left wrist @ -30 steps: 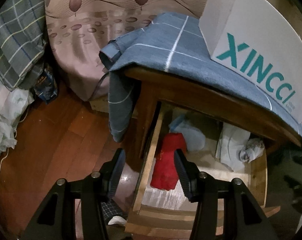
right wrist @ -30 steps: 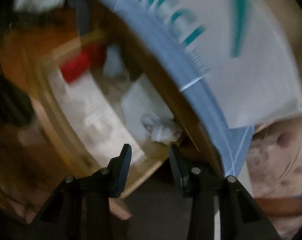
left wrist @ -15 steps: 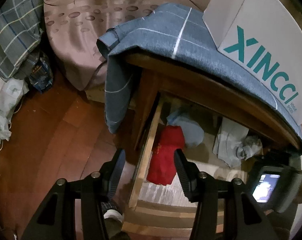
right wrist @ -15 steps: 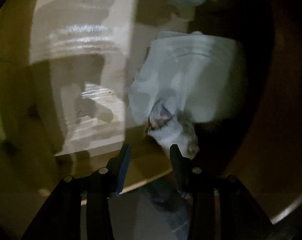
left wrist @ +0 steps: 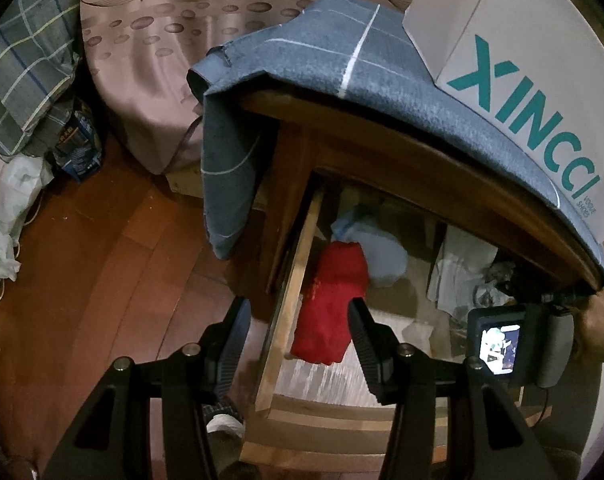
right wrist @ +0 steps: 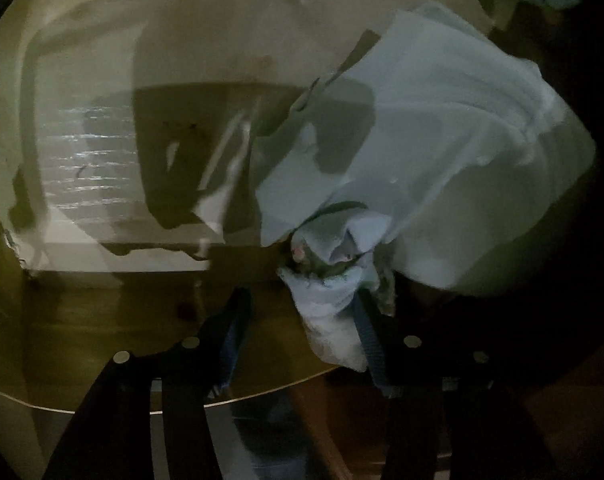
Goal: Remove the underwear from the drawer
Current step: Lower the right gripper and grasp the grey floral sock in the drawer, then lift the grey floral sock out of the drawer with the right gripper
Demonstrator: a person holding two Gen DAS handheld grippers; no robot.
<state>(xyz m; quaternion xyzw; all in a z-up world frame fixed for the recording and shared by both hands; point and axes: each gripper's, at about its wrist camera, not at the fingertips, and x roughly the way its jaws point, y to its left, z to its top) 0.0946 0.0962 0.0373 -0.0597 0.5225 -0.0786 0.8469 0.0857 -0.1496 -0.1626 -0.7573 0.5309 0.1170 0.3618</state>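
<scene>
Inside drawer (left wrist: pixel 290 292): red garment (left wrist: pixel 334 300), blue cloth (left wrist: pixel 382 256), pale crumpled underwear (right wrist: pixel 334 316).

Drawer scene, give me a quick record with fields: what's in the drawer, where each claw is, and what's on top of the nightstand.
drawer: pulled open under the wooden nightstand top
contents: red garment by the left wall; light blue garment behind it; pale folded cloth with a crumpled patterned piece on the right
left claw: open, empty, above the red garment
right claw: inside the drawer, jaws opening, crumpled piece lying against one finger, not gripped
nightstand top: blue checked cloth, white XINCCI shoe box
</scene>
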